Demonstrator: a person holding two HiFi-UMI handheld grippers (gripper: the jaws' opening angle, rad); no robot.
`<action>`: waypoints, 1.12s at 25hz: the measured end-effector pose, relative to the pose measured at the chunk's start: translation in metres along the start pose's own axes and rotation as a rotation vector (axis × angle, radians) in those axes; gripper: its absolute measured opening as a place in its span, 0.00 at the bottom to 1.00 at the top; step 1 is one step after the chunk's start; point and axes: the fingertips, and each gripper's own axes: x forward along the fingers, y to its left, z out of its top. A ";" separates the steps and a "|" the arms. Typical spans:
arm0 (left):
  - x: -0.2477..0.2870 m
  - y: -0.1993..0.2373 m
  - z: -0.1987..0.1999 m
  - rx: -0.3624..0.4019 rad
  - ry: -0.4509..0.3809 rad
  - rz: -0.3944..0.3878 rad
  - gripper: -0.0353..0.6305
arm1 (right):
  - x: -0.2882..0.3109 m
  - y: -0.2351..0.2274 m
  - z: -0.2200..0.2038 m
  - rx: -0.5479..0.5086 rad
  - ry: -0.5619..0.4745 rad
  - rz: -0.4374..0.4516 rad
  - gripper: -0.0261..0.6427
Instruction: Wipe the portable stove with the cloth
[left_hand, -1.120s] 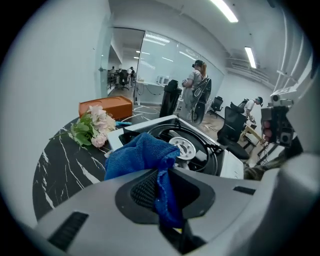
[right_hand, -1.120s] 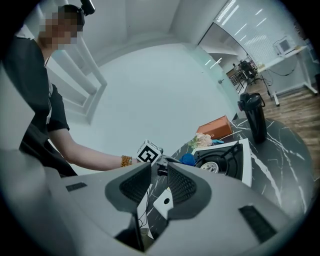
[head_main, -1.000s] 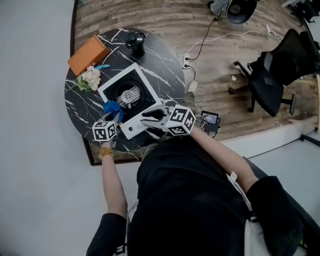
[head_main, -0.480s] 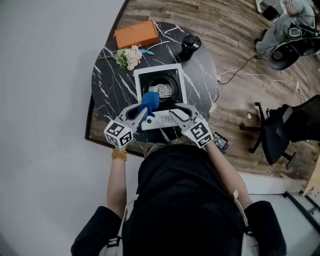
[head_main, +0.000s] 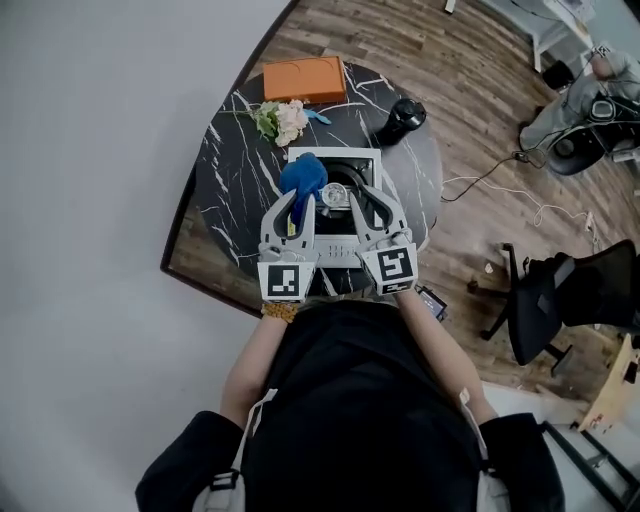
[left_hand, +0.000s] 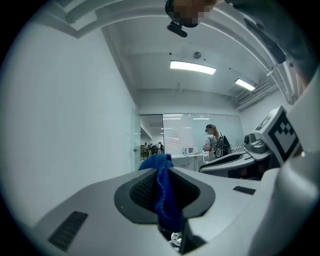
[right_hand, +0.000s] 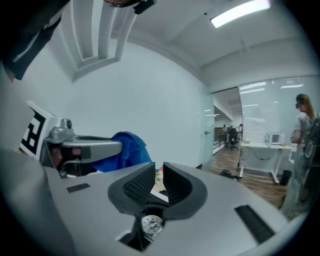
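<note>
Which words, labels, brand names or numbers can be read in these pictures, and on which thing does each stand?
No text is readable.
Portable stove front panel: print, if any, too small to read.
Orange box: no print visible.
Left marker cube and right marker cube: square patterns only, no letters.
Cloth: no label shows.

You're working with two grippers, left gripper (head_main: 295, 205) and right gripper (head_main: 368, 197). On the one round table (head_main: 225, 190), count them off: one portable stove (head_main: 340, 154), one blue cloth (head_main: 303, 175), one orange box (head_main: 303, 78), one bunch of flowers (head_main: 285, 120), one black canister (head_main: 403, 118).
</note>
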 end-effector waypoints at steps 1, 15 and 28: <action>-0.001 0.000 0.000 0.012 0.000 0.024 0.14 | 0.001 -0.006 -0.004 0.005 0.015 -0.051 0.10; -0.003 0.003 -0.044 0.003 0.086 0.076 0.14 | 0.002 -0.002 -0.031 -0.004 0.078 -0.120 0.06; -0.005 0.004 -0.054 -0.016 0.120 0.077 0.14 | 0.004 0.003 -0.036 -0.012 0.100 -0.090 0.05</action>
